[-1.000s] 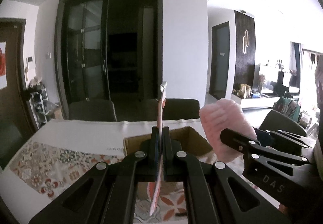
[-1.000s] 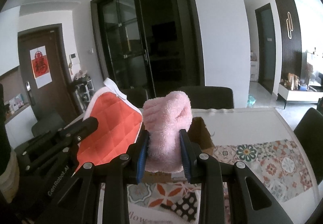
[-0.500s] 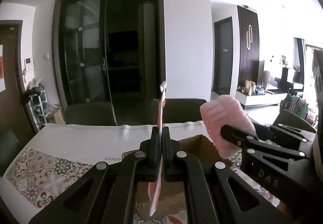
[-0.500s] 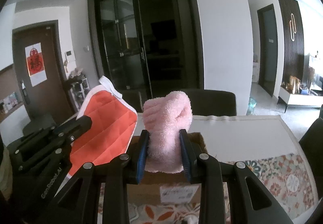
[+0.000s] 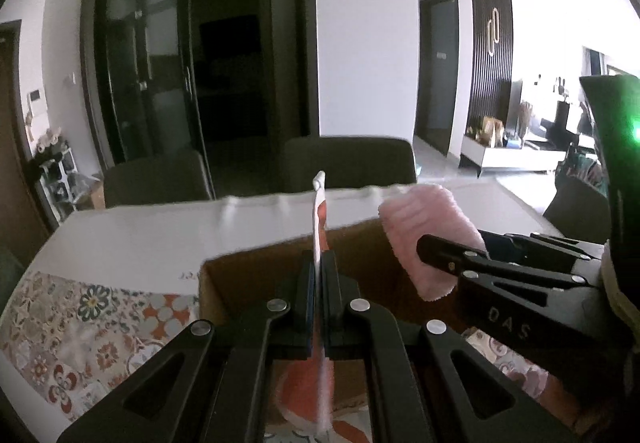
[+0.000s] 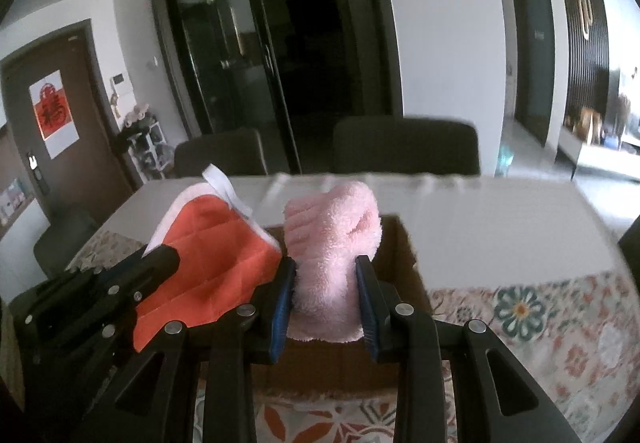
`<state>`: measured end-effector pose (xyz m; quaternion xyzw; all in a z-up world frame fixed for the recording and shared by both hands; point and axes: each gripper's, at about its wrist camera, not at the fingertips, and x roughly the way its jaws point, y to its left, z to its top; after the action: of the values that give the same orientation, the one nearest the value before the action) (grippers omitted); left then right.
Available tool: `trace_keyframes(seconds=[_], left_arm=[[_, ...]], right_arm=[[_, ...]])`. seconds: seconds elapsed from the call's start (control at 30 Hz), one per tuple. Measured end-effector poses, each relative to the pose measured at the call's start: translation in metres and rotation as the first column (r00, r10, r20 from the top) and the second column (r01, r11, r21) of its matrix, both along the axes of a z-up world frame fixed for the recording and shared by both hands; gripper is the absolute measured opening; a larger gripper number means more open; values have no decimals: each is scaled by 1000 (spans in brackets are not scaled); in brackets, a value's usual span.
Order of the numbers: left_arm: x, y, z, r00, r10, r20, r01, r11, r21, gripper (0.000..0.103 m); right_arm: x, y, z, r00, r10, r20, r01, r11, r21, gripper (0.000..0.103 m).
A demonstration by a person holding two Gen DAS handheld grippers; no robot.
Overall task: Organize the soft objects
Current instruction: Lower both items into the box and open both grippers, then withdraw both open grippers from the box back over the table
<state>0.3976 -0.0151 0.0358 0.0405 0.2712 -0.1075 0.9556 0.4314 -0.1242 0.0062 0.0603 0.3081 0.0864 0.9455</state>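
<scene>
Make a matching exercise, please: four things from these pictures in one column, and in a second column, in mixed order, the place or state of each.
Things:
1. flat orange quilted cloth with white edge
2. fluffy pink towel roll
3. open brown cardboard box
4. dark chairs

Places or states:
A. behind the far edge of the table
B. pinched in the left tongs
C. standing on the patterned tablecloth
D. squeezed in the right tongs

Pairs: 1-B, 2-D, 3-C, 4-A
</scene>
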Motion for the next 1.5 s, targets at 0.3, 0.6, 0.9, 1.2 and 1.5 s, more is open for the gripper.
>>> trace_keyframes(seconds=[0.3,0.6,0.9,1.2,1.5], left_arm=[[22,-4,-35,993,15,-118,-15,1000,-1,9],[15,7,-30,993,99,-68,-98,995,24,49],[-3,12,-3,985,174,-16,-173,984,37,63],[-58,18,25,979,203,21,-204,979,13,66],[-136,27,37,976,207,72,-205,978,-28,70]], right_arm=[[18,2,-33,996,4,-88,-7,999,-41,33],[19,0,-30,996,-7,-91,0,997,-81,59],[-9,-9,-1,998,-65,-26,62,990,-123,59],[-59,-19,33,992,-118,44,122,985,-120,59],[-130,-14,51,989,-113,93,121,989,-86,59]])
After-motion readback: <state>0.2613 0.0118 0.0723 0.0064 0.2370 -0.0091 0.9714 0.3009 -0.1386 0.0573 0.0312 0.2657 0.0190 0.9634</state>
